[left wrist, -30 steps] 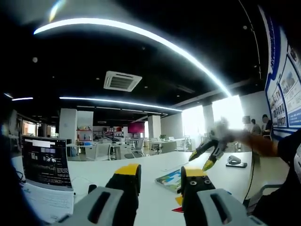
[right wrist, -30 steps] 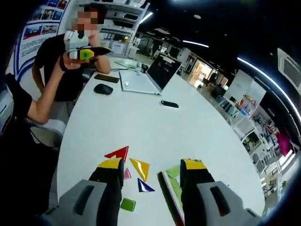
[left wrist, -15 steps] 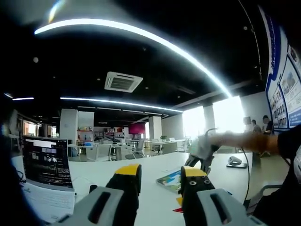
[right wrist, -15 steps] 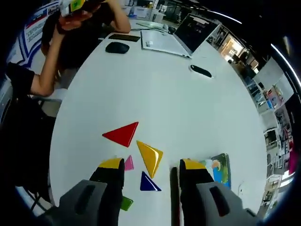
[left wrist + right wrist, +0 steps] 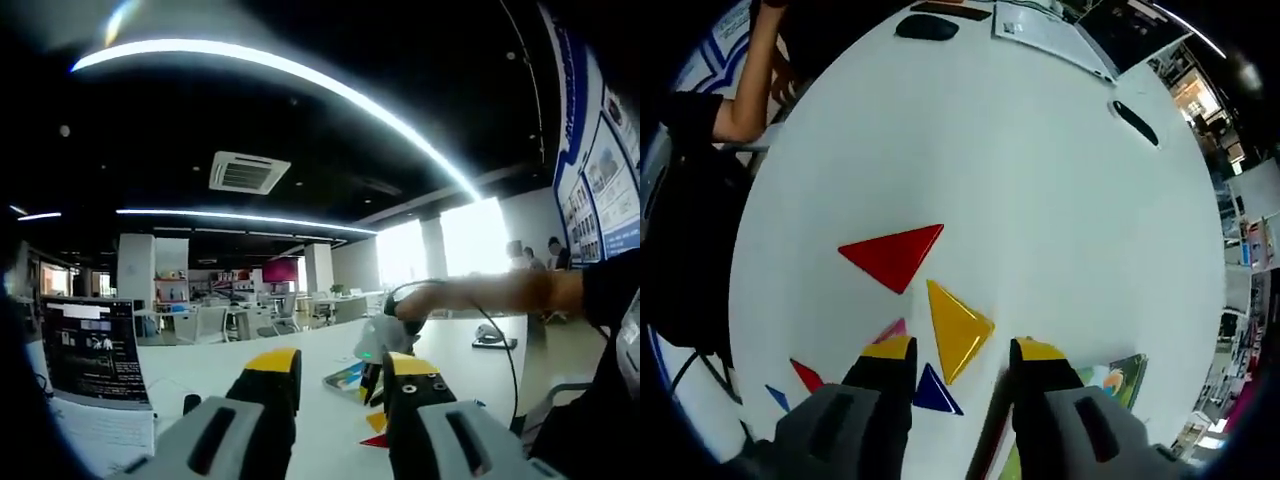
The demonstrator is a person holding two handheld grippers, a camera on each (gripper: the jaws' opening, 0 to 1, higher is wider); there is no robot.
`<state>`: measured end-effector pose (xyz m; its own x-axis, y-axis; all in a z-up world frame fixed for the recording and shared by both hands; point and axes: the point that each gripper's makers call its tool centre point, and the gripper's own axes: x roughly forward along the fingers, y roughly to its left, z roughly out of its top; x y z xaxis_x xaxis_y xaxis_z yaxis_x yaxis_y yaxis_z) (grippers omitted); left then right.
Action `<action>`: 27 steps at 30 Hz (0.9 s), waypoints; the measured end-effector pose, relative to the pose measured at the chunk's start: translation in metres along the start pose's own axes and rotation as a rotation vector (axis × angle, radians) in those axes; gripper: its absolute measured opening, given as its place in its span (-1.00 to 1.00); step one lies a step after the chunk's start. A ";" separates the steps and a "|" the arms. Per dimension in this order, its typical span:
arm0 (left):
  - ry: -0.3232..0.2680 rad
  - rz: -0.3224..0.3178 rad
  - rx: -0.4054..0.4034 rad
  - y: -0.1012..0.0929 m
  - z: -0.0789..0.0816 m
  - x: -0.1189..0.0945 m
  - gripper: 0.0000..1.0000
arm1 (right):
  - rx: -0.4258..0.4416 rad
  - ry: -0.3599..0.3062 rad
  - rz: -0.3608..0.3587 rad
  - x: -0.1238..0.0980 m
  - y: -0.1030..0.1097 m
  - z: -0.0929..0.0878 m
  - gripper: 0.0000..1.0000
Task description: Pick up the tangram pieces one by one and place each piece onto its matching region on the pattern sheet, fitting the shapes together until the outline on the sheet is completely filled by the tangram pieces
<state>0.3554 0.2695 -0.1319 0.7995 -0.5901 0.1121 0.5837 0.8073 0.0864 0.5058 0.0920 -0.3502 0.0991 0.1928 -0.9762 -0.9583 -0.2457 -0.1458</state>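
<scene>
Right gripper: jaws spread, nothing between them, pointing down over the white tabletop. Just ahead of the jaw tips we see the yellow plastic triangle; the large red plastic triangle lies beyond it, almost touching its corner. A small dark blue triangle sits between the jaws, a pink piece peeks out by the left jaw. The colourful printed pattern sheet lies right of the right jaw, apart from the pieces. Wide bare table beyond the red triangle, up to a black mouse.

Left gripper: jaws spread, empty, held level above the table. In its view the right gripper reaches down, a forearm stretched out behind it. An open laptop stands at the left.
</scene>
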 end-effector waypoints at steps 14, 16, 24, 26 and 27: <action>0.020 -0.018 -0.003 -0.001 -0.007 -0.001 -0.30 | -0.034 0.045 0.059 0.013 0.007 -0.001 -0.30; 0.052 -0.064 0.008 -0.010 -0.016 0.002 -0.29 | -0.036 0.040 0.057 0.015 0.003 0.003 -0.31; 0.140 -0.200 0.066 -0.039 -0.041 0.010 -0.33 | -0.048 0.067 0.068 0.019 -0.001 -0.004 -0.34; 0.160 -0.220 0.076 -0.045 -0.046 0.012 -0.34 | -0.046 0.060 0.072 0.019 0.000 -0.003 -0.34; 0.171 -0.227 0.085 -0.047 -0.050 0.013 -0.34 | -0.047 0.060 0.074 0.019 0.001 -0.004 -0.34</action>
<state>0.3457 0.2242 -0.1836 0.6663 -0.7405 -0.0875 0.7422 0.6474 0.1732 0.5078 0.0920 -0.3695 0.0455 0.1154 -0.9923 -0.9501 -0.3017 -0.0787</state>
